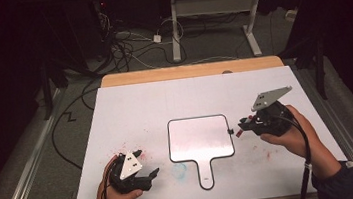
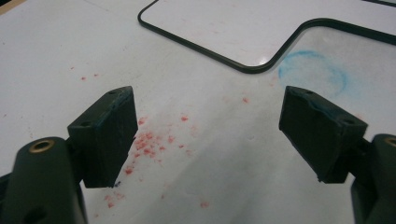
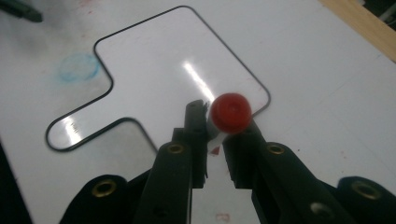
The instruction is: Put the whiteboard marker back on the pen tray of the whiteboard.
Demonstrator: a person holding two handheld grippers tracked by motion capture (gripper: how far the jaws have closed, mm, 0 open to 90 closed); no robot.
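While the right gripper [image 3: 215,122] hangs above the table [image 1: 130,110], its fingers [image 3: 195,128] are nearly together and clamped on a red-capped marker [image 3: 229,113]; the cap end pokes out past the fingertips, the white barrel pinched between them. Just beyond and below the fingertips lies a small whiteboard [image 3: 163,65], black-rimmed, with a handle; the marker hovers over the board's edge, apart from it as far as can be told.

Left gripper [image 2: 205,126]: fingers wide apart, nothing between them, low over bare table. Ahead of those fingers sits the board's rounded corner, and a blue ring smudge [image 2: 314,74] just off the right finger. Red specks [image 2: 149,144] are scattered beside the left finger.

Judged risks:
- The grip looks to be close to the cap end, and the barrel may pivot or slide out if the hand tilts.
- Nothing pins the board down. A push from the marker could skid it across the slick table, since the left gripper is well apart from it.
- The cap is on, so pressing down would leave no mark.
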